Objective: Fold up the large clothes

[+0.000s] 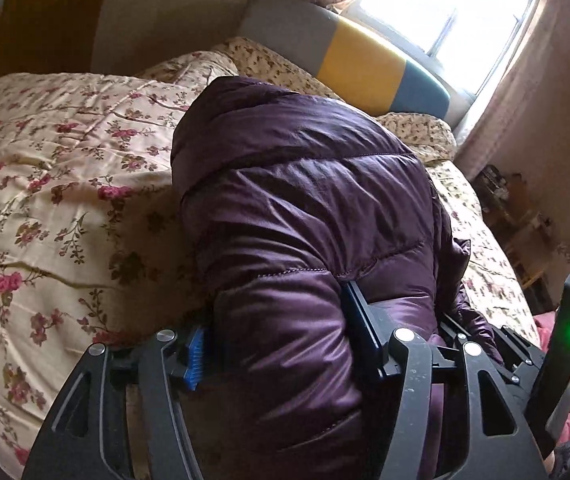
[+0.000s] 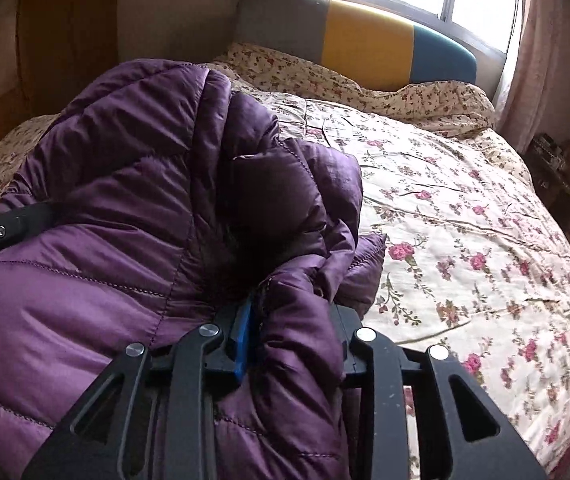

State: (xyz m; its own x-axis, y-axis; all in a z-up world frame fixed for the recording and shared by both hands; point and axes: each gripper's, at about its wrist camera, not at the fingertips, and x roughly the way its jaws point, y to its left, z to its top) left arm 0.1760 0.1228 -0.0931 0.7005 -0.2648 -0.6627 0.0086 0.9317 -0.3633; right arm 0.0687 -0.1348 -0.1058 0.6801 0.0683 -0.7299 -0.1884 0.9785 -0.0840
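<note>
Lying bunched on the floral bed [image 2: 465,216], the purple jacket [image 1: 305,208] stretches away from both grippers toward the headboard [image 2: 365,48]. Left gripper [image 1: 281,344]: jaws set wide, a thick padded fold between them. Right gripper [image 2: 293,340]: narrower, bunched edge between; whether either grips cannot be told.

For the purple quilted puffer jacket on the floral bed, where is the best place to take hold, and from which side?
Probably by the thinner bunched edge of the purple quilted puffer jacket at its near end, coming in from the foot of the floral bed. The puffy quilted panels are too bulky to pinch; the edge folds fit between the fingers. Both the left hand-held gripper and the right hand-held gripper already straddle such folds.
</note>
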